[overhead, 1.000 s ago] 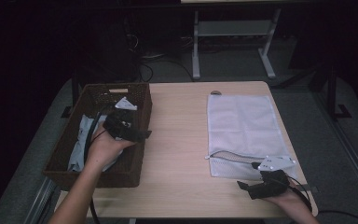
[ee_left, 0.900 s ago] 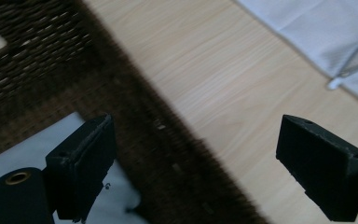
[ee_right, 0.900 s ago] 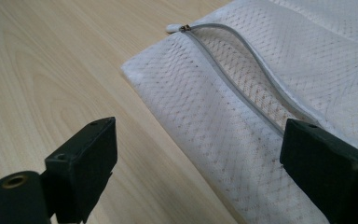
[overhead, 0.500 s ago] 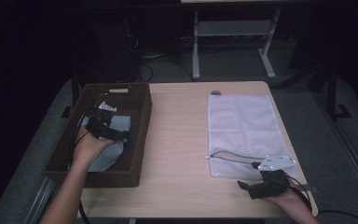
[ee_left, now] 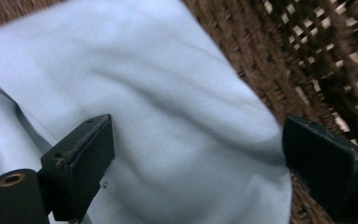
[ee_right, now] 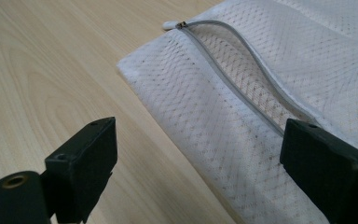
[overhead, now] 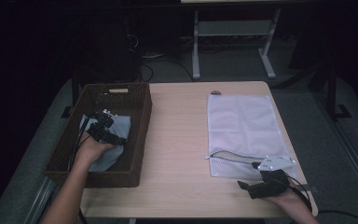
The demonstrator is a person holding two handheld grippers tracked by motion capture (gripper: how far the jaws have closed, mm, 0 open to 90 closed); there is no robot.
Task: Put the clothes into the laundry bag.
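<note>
- Two hand-held grippers are seen at a light wooden table, one at each side of the high view
- The left gripper is held down inside a dark brown wicker basket that sits at the table's left edge
- A pale blue cloth lies in the basket, and the left gripper is placed right over it
- In the left gripper view the two black jaws are spread wide, with the blue cloth lying between and beneath them; nothing is pinched
- The basket's woven wall is seen past the cloth, blurred, in the upper right of the left gripper view
- The left hand and forearm are brought in from the bottom left of the high view
- A white mesh laundry bag is laid flat on the right half of the table, well apart from the basket
- The bag's zipper is seen partly undone along the near edge, with its slider close to the bag's corner
- The right gripper is held low at the near right of the table, just beside the bag's near edge
- In the right gripper view its jaws are set wide apart, with the bag's near corner and bare tabletop between them; nothing is held
- A small round object is seen on the table by the bag's far left corner; what it is cannot be told
</note>
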